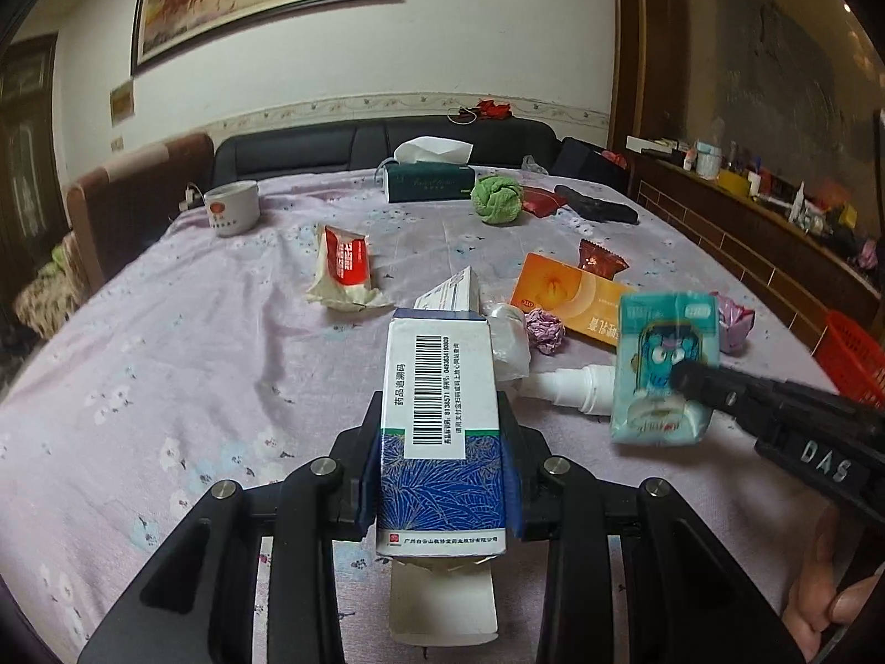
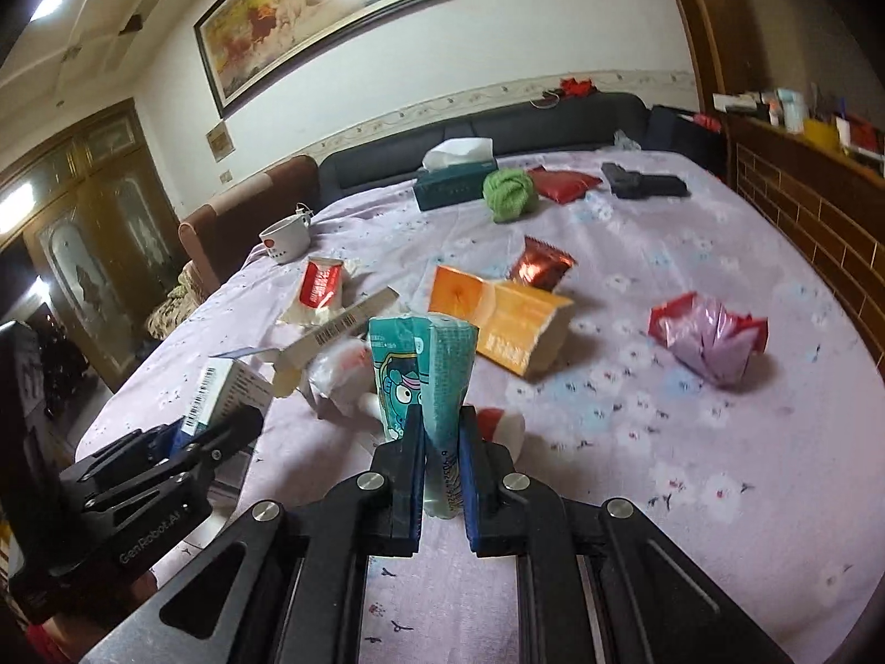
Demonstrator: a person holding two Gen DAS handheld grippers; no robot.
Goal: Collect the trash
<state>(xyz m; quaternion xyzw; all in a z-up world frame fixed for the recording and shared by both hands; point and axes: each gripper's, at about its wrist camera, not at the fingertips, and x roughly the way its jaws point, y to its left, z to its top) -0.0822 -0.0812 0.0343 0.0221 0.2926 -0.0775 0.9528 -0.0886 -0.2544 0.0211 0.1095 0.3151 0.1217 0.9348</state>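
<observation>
My left gripper [image 1: 442,431] is shut on a blue and white medicine box [image 1: 440,426], held above the table; the box also shows in the right wrist view [image 2: 221,393]. My right gripper [image 2: 441,431] is shut on a teal tissue pack with a cartoon face [image 2: 420,371], squeezed between the pads; the pack shows in the left wrist view [image 1: 664,365] at the right. On the cloth lie an orange box [image 2: 498,321], a red and white wrapper [image 2: 318,290], a dark red snack wrapper [image 2: 545,263], a pink and red foil wrapper [image 2: 711,335] and a white spray bottle [image 1: 575,387].
The table [image 2: 691,470] has a lilac flowered cloth. Far side: a white cup [image 1: 232,207], a green tissue box [image 1: 428,180], a green cloth ball [image 1: 496,197], a red pouch [image 2: 564,183], a black object [image 2: 641,183]. A red basket [image 1: 852,359] stands off the right edge.
</observation>
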